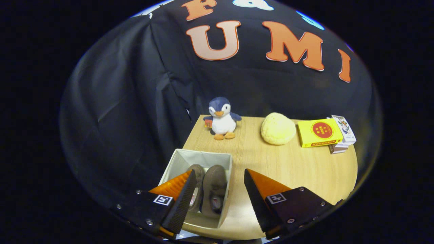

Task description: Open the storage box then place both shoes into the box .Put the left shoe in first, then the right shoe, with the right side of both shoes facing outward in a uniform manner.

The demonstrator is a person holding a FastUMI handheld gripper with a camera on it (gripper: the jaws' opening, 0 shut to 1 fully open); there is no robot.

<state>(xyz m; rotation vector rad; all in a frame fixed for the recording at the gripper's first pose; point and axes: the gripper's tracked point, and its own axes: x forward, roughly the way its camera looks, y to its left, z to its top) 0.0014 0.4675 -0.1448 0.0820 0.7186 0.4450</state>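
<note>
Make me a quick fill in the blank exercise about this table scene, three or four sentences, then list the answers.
1. Both brown shoes lie inside the open white ____.
2. The gripper has its fingers ____, holding nothing.
3. At the back of the wooden table, the yellow sponge sits between the yellow box and the plush ____.

Missing words: storage box; open; penguin

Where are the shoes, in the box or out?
In: both shoes lie side by side inside the open storage box; gripper open above.
</note>
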